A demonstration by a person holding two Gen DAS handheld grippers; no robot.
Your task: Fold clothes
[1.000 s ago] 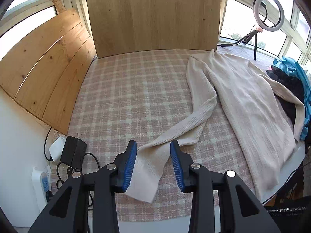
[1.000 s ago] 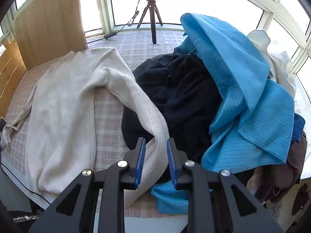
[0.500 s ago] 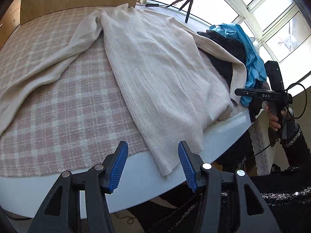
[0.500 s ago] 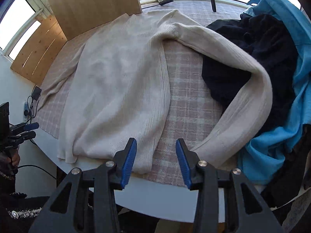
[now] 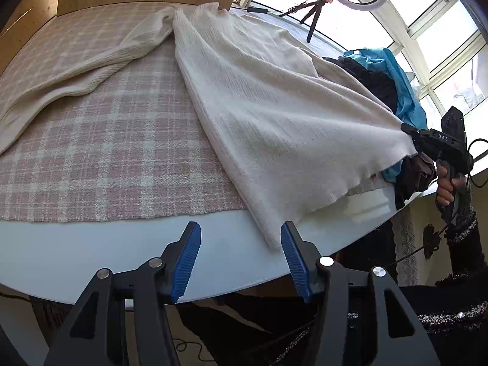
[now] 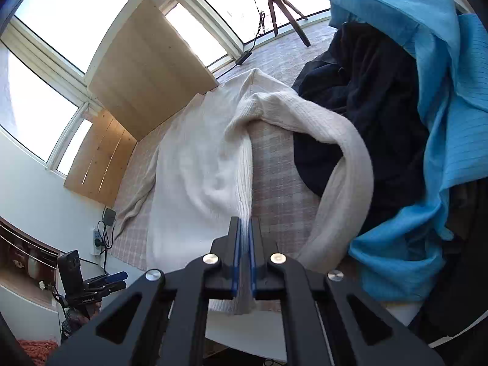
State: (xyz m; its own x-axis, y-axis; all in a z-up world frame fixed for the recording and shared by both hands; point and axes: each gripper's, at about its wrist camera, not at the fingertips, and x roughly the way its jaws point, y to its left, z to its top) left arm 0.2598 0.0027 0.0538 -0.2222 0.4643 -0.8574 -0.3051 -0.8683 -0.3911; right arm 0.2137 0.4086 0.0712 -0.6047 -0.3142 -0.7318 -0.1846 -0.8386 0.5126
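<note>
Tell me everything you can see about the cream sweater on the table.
The cream sweater is a ribbed knit lying spread on a pink plaid cloth. Its hem hangs over the table's white edge. One sleeve trails left; the other curves against a dark garment. The right tool is shut on its hem corner, lifting it; the left tool is open near the other corner.

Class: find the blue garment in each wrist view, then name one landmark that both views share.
Left wrist: blue garment at the right edge, behind the cream sweater.
Right wrist: it fills the right side, draped over dark clothes.
Shared landmark: the tripod by the window.
</note>
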